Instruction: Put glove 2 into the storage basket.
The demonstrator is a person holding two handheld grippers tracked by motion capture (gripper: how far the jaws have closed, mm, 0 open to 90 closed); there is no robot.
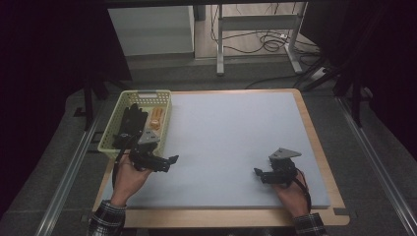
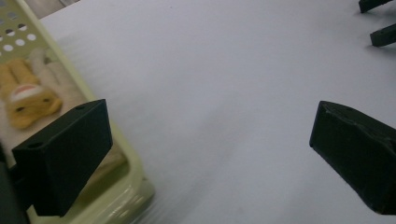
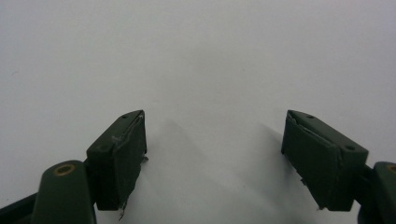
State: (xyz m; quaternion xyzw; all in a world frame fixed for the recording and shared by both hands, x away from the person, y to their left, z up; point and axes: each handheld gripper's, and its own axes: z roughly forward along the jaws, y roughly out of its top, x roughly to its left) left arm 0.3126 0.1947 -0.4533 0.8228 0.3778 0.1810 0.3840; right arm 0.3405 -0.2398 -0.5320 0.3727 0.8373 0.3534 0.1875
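Observation:
A pale yellow-green perforated basket [image 1: 110,123] stands at the mat's left edge. It holds a black bundle [image 1: 130,123] and a yellow-orange plush toy [image 1: 156,118]. My left gripper [image 1: 171,160] hovers just off the basket's near right corner, open and holding nothing. In the left gripper view the basket rim [image 2: 135,186] and the plush toy [image 2: 28,98] lie by the left jaw of my left gripper [image 2: 210,149]. My right gripper [image 1: 256,173] sits low over the mat at the front right, open. In the right gripper view my right gripper [image 3: 215,154] has bare mat between its jaws.
A blue-grey mat [image 1: 231,137] covers most of the wooden table [image 1: 317,142]. The right gripper's jaw tips [image 2: 380,21] show far off in the left gripper view. Beyond the table are a dark floor, metal desk legs [image 1: 220,44] and cables.

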